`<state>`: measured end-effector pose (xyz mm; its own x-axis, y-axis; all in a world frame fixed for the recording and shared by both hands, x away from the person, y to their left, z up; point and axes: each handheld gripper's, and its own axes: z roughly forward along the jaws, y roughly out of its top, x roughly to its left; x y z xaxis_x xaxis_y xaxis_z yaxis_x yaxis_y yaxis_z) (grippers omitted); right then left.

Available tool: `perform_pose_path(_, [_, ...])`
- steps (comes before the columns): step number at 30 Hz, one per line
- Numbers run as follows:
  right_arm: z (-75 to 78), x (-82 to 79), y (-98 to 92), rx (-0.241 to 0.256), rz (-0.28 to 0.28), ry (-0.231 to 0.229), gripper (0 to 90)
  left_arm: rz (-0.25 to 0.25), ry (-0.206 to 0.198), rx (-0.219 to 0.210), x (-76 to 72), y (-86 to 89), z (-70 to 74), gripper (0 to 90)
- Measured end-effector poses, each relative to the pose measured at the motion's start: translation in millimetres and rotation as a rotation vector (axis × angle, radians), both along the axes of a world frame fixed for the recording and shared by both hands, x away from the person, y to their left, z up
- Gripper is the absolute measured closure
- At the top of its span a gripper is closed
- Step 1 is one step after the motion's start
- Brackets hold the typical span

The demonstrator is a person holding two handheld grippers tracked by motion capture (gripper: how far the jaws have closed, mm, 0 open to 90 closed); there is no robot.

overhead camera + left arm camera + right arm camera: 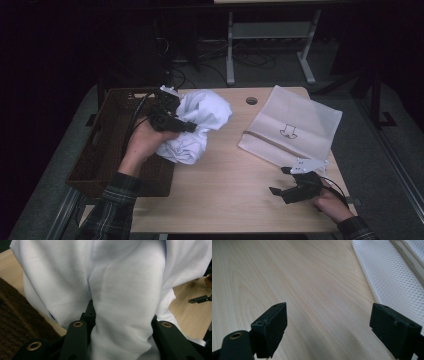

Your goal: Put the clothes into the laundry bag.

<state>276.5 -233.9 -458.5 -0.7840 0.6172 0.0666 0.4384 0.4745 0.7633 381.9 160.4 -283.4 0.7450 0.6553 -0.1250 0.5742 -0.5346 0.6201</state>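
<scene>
Nearest to the camera, in the left gripper view, a thick fold of the crumpled white cotton garment (pixel 120 297) fills the space between the two black jaws, which press it from both sides. So the left gripper (pixel 172 122) is clenched on the cloth. In the high view the garment (pixel 200 125) is at the left part of the light wooden table (pixel 225 190), just beside the right rim of the dark brown woven basket (pixel 107 145), and part of it seems lifted from the wood.

The right gripper (pixel 282 181) rests near the front right corner of the table, its jaws wide apart with nothing between them; its own view shows bare wood and the edge of the flat white mesh laundry bag (pixel 392 275). This bag (pixel 292 125) lies toward the back right corner, well apart from the garment.

The step in hand appears to be carrying the garment toward the mesh bag. To do it well, the left hand should keep a firm pinch and lift high enough that the hanging cloth does not drag on the table or catch the basket rim. The free gripper would best go to the bag's opening, near its beige band (pixel 265 140), and raise one layer. Which side truly opens cannot be told from here.
</scene>
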Motion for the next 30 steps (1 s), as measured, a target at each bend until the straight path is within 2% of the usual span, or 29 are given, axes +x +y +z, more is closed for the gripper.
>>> perform_pose_path(6, [-0.1,0.1,0.3,-0.001,0.004,-0.001,13.7,-0.023,0.007,-0.018,-3.3,-14.3,-8.1,60.8])
perform_pose_path(13, [0.0,-0.1,0.5,-0.002,0.007,-0.002,13.7,-0.046,0.027,-0.012,-7.8,-29.4,-24.2,60.8])
perform_pose_path(22, [-0.1,0.0,0.3,-0.004,0.008,-0.002,13.7,-0.072,0.055,0.008,-13.3,-46.9,-47.3,60.7])
perform_pose_path(27, [-0.1,-0.2,0.1,-0.002,0.007,-0.001,13.7,-0.081,0.062,0.05,-17.3,-55.4,-63.6,60.7])
perform_pose_path(28, [-0.1,-0.2,0.0,-0.003,0.007,0.0,13.7,-0.084,0.072,0.052,-19.1,-57.6,-70.7,60.7])
perform_pose_path(30, [-0.1,-0.2,-0.1,-0.002,0.007,0.0,13.7,-0.086,0.075,0.056,-20.1,-58.5,-74.1,60.7])
